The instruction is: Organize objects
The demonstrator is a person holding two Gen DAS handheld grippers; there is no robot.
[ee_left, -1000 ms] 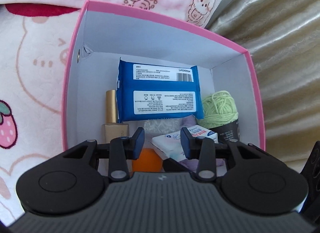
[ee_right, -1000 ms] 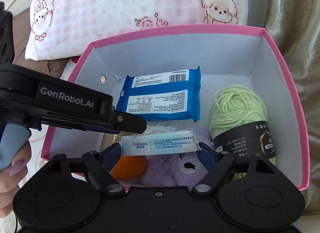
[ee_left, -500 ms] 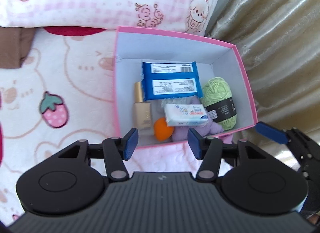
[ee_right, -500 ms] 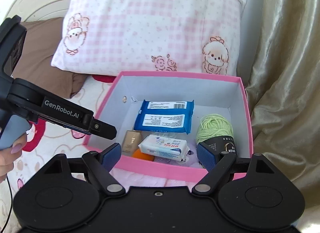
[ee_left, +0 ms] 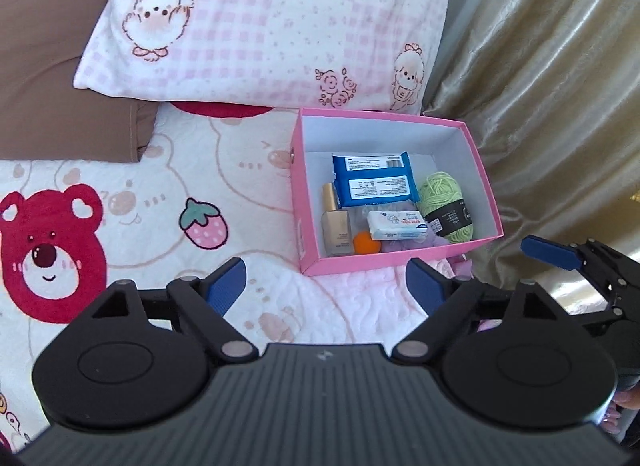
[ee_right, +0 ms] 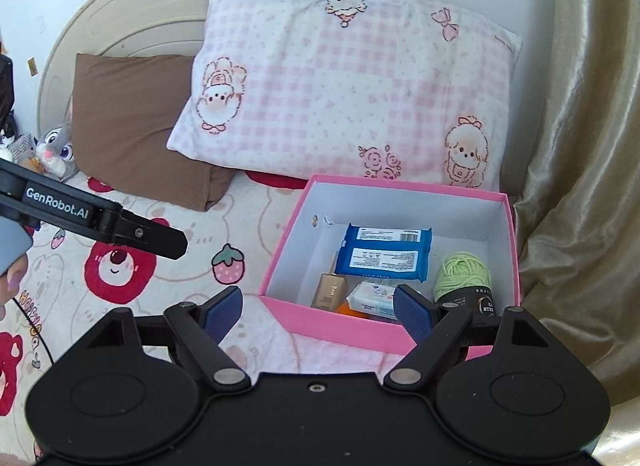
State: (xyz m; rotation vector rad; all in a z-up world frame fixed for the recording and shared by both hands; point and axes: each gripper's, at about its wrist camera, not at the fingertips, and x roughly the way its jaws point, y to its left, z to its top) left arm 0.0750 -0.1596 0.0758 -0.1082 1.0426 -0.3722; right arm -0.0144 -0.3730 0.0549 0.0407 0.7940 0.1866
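A pink box (ee_left: 396,262) (ee_right: 344,332) stands on the bed by the curtain. Inside lie a blue wipes pack (ee_left: 374,183) (ee_right: 384,256), a green yarn ball (ee_left: 444,199) (ee_right: 464,276), a gold foundation bottle (ee_left: 335,221) (ee_right: 330,290), a white tissue pack (ee_left: 396,224) (ee_right: 370,298), an orange ball (ee_left: 365,242) and something purple. My left gripper (ee_left: 326,286) is open and empty, above the bedspread in front of the box. My right gripper (ee_right: 318,310) is open and empty, near the box's front edge.
A pink checked pillow (ee_left: 264,25) (ee_right: 352,85) and a brown pillow (ee_left: 60,65) (ee_right: 132,121) lie behind the box. A gold curtain (ee_left: 552,85) (ee_right: 580,145) hangs at the right. The cartoon bedspread (ee_left: 120,225) spreads left. A plush rabbit (ee_right: 56,145) sits far left.
Both grippers have pulled back and up, away from the box. The right gripper let go of the white tissue pack, which now lies in the box. Both sets of jaws have opened wider.
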